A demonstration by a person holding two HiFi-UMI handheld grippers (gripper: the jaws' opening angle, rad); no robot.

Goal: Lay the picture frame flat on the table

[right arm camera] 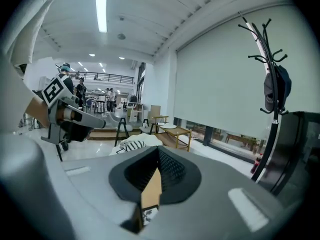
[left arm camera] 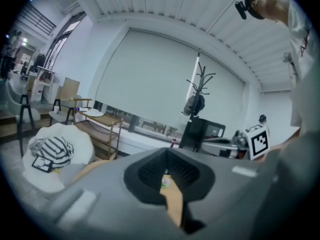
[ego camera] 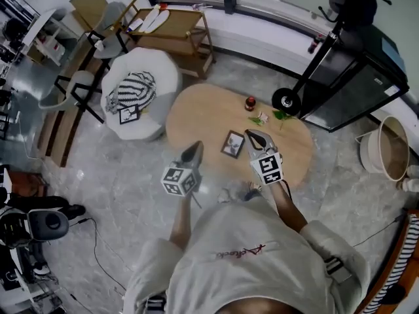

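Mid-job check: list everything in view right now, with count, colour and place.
picture frame: one, dark, on the table's near side, seemingly flat
table: one, light wood, oval, centre
jar: one, red, table's far side
green sprigs: two, on the table near the jar
armchair: one, white, left of the table
striped cloth: one, black and white, on the armchair
cart: one, wooden, beyond the armchair
cabinet: one, black, right
coat stand: one, black, beside the table
basket: one, white, far right
left gripper: grey, shut, empty
right gripper: grey, shut, empty
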